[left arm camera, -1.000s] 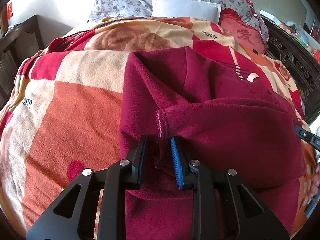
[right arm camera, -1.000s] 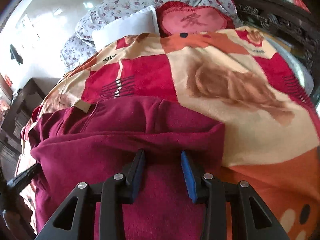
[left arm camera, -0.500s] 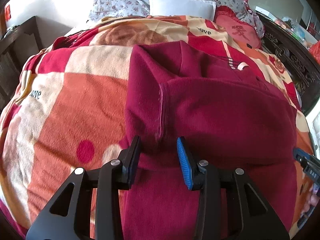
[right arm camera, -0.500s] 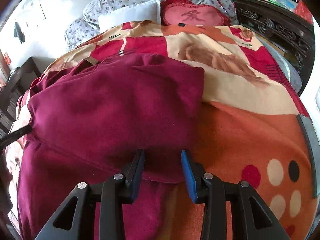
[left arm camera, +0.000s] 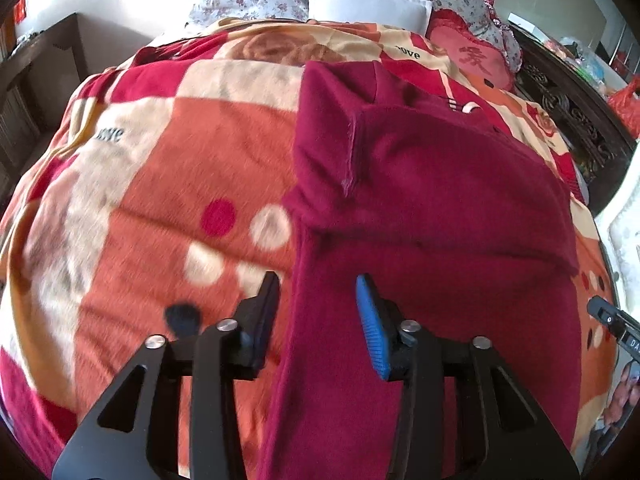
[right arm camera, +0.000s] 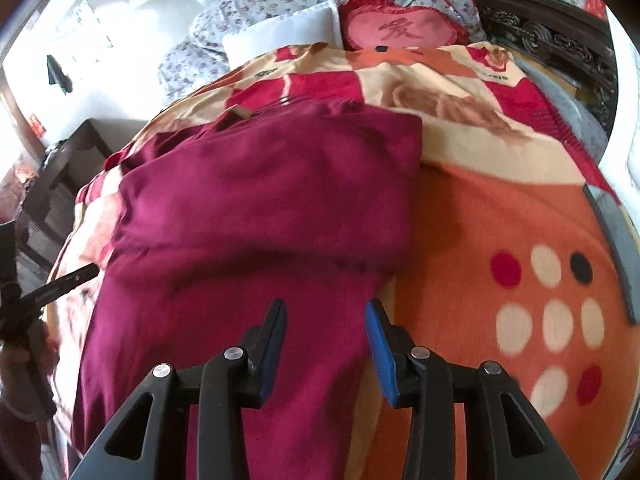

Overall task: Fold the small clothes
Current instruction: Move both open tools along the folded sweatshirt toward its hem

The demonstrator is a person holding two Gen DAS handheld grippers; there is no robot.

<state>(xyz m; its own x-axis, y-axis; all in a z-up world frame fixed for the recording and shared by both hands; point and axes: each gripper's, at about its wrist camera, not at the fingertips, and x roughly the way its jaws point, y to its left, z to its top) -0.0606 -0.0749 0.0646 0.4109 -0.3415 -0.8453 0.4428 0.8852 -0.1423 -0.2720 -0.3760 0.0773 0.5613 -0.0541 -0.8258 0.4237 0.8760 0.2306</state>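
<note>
A dark red fleece garment (left arm camera: 432, 208) lies on the bed, its far part folded toward me over the near part; it also shows in the right wrist view (right arm camera: 264, 200). My left gripper (left arm camera: 318, 320) is open and empty, above the garment's near left edge. My right gripper (right arm camera: 326, 340) is open and empty, above the garment's near right edge. The tip of the right gripper shows at the right edge of the left wrist view (left arm camera: 612, 318), and the tip of the left gripper at the left of the right wrist view (right arm camera: 60, 284).
The garment lies on an orange, red and cream blanket (left arm camera: 168, 168) covering the bed. A white pillow (left arm camera: 368, 0), a red heart cushion (left arm camera: 476, 56) and floral bedding lie at the head. A dark carved wooden frame (right arm camera: 560, 44) runs along the right side; dark furniture (left arm camera: 36, 76) stands left.
Both grippers let go of the folded-over part and drew back toward me. The left gripper's jaws widened. The fold now lies flat on the garment's near part.
</note>
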